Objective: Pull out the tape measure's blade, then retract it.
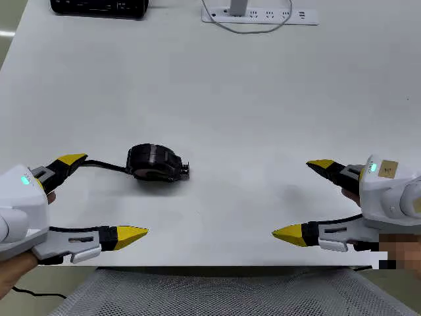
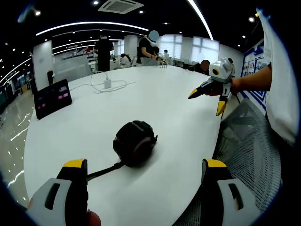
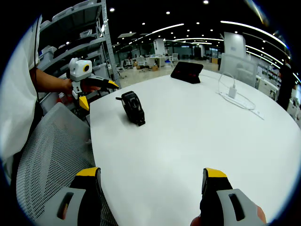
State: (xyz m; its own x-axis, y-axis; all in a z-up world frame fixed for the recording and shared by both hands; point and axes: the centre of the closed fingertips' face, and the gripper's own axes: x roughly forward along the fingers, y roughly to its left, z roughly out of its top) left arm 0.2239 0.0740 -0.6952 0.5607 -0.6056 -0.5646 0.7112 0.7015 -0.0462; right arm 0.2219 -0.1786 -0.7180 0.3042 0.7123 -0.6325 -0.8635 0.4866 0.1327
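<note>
A black round tape measure (image 1: 154,162) lies on the white bench (image 1: 250,99). The left tongs (image 1: 113,195) at eight o'clock and the right tongs (image 1: 292,197) at four o'clock gape wide, empty.

No writing is legible. The small gold sticker (image 1: 388,169) on the right claw's (image 1: 292,197) white body, at the right edge of the head view, is too small to read. So are the pink tiles (image 2: 60,95) on the black tablet screen (image 2: 47,101), left of the left gripper view.
</note>
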